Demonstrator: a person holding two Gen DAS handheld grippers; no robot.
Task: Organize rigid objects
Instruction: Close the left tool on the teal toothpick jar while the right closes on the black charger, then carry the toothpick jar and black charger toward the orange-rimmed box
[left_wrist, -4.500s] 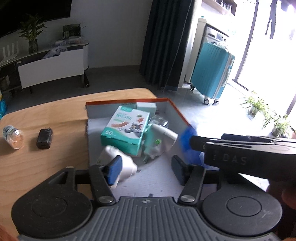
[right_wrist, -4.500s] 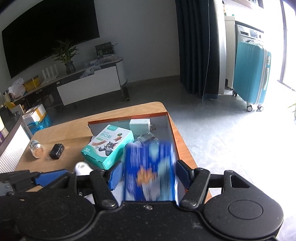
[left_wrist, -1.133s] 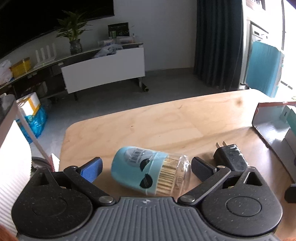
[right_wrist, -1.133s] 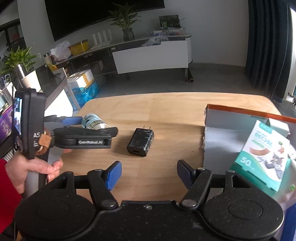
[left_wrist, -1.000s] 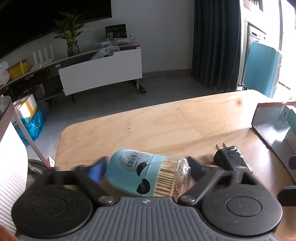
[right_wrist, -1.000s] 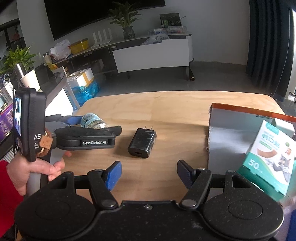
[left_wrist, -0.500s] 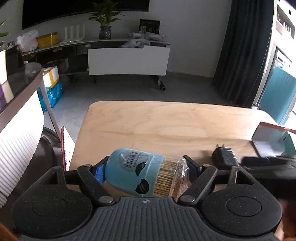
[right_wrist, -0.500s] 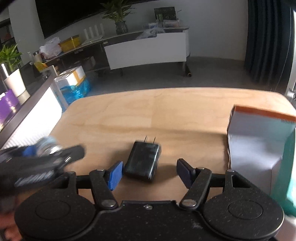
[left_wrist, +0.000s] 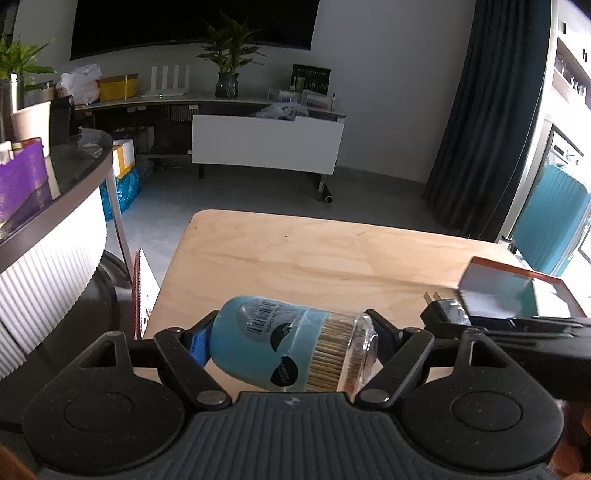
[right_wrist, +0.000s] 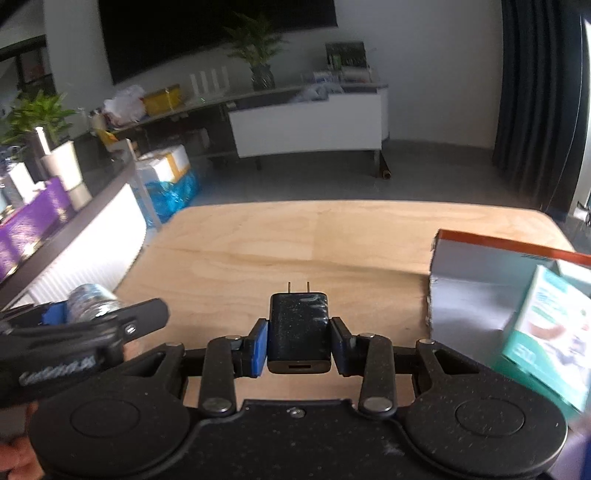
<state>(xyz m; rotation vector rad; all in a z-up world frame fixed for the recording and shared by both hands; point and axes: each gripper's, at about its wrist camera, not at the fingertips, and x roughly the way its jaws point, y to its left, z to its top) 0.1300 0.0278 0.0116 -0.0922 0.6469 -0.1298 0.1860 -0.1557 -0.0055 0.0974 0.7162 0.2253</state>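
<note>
Your left gripper (left_wrist: 291, 341) clamps the blue-capped clear toothpick jar (left_wrist: 291, 347) at lower centre; your right gripper (right_wrist: 298, 341) clamps the black plastic charger plug (right_wrist: 298, 330) above the pale wooden worktop (right_wrist: 332, 243).

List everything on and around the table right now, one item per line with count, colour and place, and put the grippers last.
toothpick jar: 1, light blue label with clear end, lying sideways between the left gripper's fingers.
charger plug: 1, black, prongs pointing away, between the right gripper's fingers.
cardboard box: 1, grey inside with orange rim, at the table's right side.
carton: 1, white and teal, in the cardboard box.
table: 1, light wood, under it all.
suitcase: 1, teal, on the floor at far right.
left gripper: 1, black with blue pads, shut on the jar.
right gripper: 1, black with blue pads, shut on the plug.
</note>
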